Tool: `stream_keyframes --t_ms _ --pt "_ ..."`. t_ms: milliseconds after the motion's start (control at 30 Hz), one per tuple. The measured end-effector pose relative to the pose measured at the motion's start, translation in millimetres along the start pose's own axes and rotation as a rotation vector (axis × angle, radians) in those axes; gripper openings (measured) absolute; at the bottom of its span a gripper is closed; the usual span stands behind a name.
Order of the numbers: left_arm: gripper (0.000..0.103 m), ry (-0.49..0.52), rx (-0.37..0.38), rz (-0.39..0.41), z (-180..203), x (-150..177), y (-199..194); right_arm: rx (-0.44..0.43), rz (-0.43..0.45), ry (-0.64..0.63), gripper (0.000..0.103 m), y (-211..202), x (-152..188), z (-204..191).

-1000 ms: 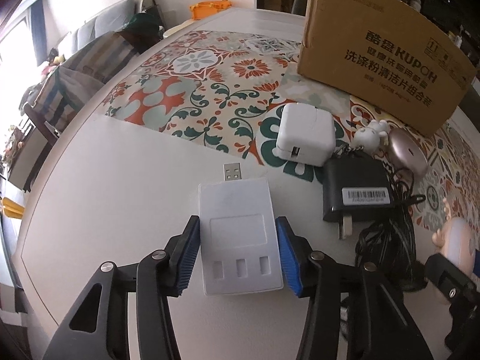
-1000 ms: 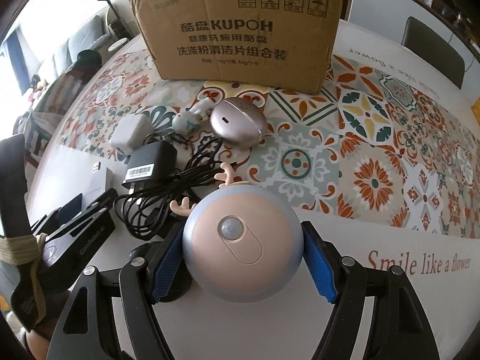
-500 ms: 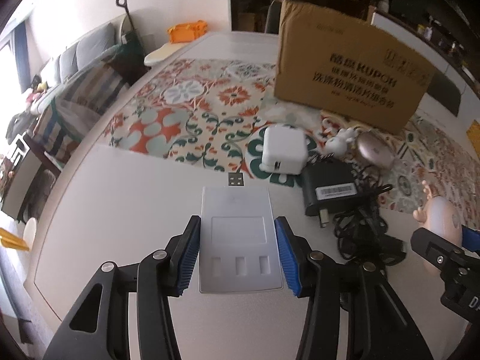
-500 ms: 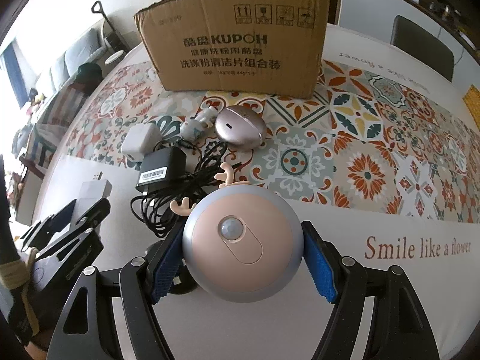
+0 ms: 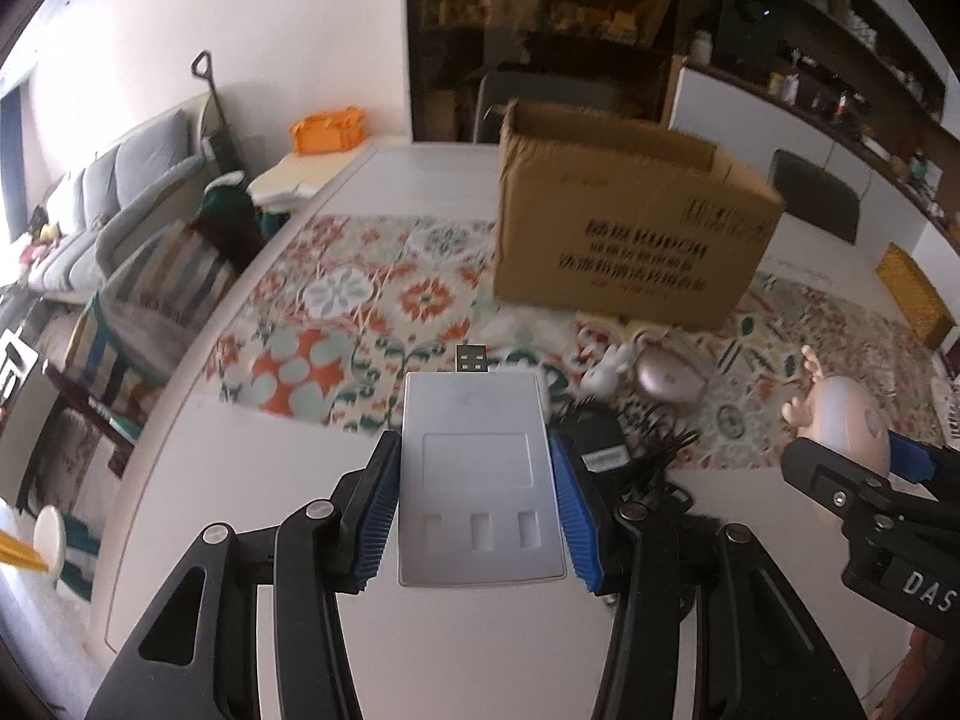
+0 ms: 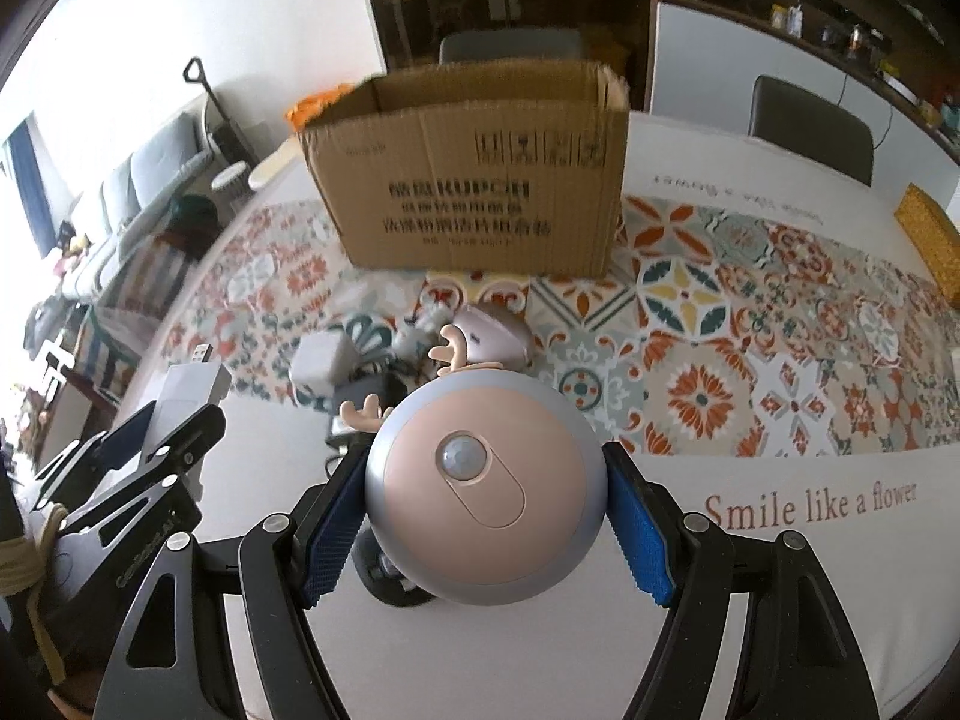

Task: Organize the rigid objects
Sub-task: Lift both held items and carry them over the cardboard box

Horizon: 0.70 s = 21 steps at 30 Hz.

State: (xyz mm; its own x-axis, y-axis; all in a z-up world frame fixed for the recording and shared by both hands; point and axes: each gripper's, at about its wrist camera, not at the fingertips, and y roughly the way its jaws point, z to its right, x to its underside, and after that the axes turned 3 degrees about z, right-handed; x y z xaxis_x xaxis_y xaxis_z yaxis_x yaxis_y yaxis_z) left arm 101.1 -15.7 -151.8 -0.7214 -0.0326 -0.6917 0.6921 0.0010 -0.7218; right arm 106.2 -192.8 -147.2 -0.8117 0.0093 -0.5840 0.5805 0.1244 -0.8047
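Left wrist view: left gripper (image 5: 474,501) pinches the white USB device (image 5: 477,474) above the table's (image 5: 252,516) near edge; right gripper (image 6: 483,516) clamps the antlered round lamp (image 6: 483,489), facing the cardboard box (image 6: 474,192).

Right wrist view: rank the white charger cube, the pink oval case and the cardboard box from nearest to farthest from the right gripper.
From the right gripper, shut on the antlered round light:
1. Pink oval case, just past the antlers, centre.
2. White charger cube, to the left; nearly level with the case, a close call.
3. Cardboard box, plainly farthest, at the back.
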Motion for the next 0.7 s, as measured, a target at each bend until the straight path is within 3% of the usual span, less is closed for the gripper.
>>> stream_keyframes --t_ms 333,700 --pt "0.049 0.025 0.059 0.135 9 -42 -35 0.005 0.131 0.027 0.075 -33 -28 1" --pt "0.049 0.07 0.114 0.244 20 -92 -43 -0.008 0.24 0.051 0.075 -50 -66 5"
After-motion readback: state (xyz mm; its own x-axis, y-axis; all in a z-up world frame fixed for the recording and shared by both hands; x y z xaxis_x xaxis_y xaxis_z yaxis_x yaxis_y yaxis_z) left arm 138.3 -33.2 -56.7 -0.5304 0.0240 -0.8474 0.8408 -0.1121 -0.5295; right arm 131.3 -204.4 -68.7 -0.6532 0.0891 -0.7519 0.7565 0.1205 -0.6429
